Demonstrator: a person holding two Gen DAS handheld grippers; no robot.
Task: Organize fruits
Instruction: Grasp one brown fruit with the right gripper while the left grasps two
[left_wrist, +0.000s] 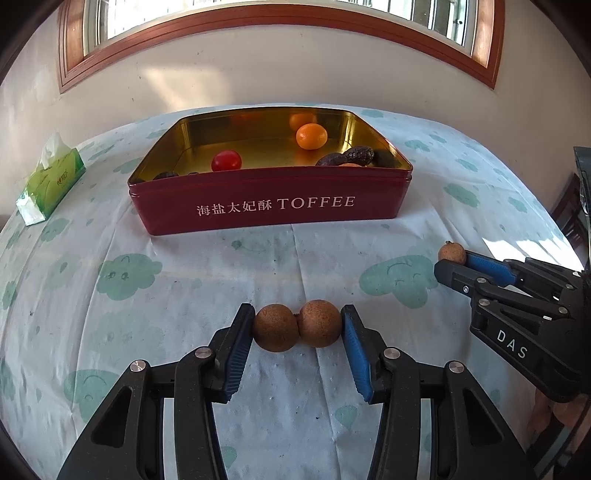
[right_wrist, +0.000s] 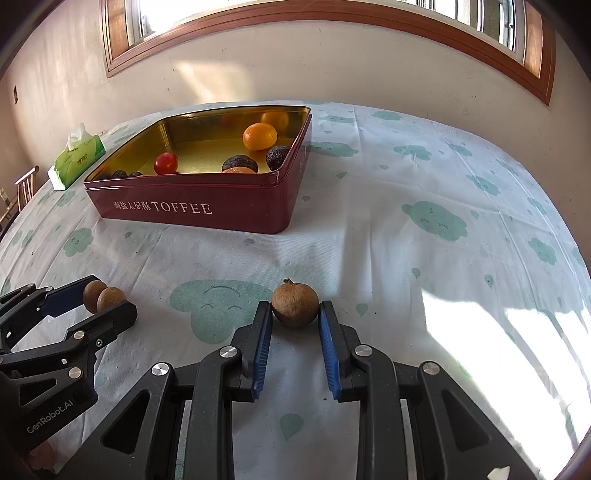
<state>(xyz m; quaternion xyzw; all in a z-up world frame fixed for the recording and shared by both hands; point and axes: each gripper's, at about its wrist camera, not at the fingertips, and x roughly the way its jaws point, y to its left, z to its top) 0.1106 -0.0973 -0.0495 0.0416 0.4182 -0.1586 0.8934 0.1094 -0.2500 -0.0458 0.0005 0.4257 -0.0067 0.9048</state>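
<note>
The left claw (left_wrist: 297, 328) is closed on two joined brown longans (left_wrist: 297, 329), pads pressing the pair's ends, its long axis running crosswise between them. The right claw (right_wrist: 295, 314) pinches one longan (right_wrist: 294, 303). Both hang low over the worktop (right_wrist: 388, 258). The red tin (left_wrist: 273, 206) lies straight ahead – beyond both claws, nearer the left. Inside: one tomato (left_wrist: 226, 160), an orange (left_wrist: 311, 136), several dark fruits (left_wrist: 356, 156) and part of another orange piece. A tissue pack (left_wrist: 50, 184) sits left.

Beyond the fingers, the near wall of the red tin (left_wrist: 269, 201) hides the lower parts of the dark fruits (left_wrist: 349, 157) and all but a sliver of an orange one (right_wrist: 238, 170), while the window (left_wrist: 258, 14) is cut off by the top edge.
</note>
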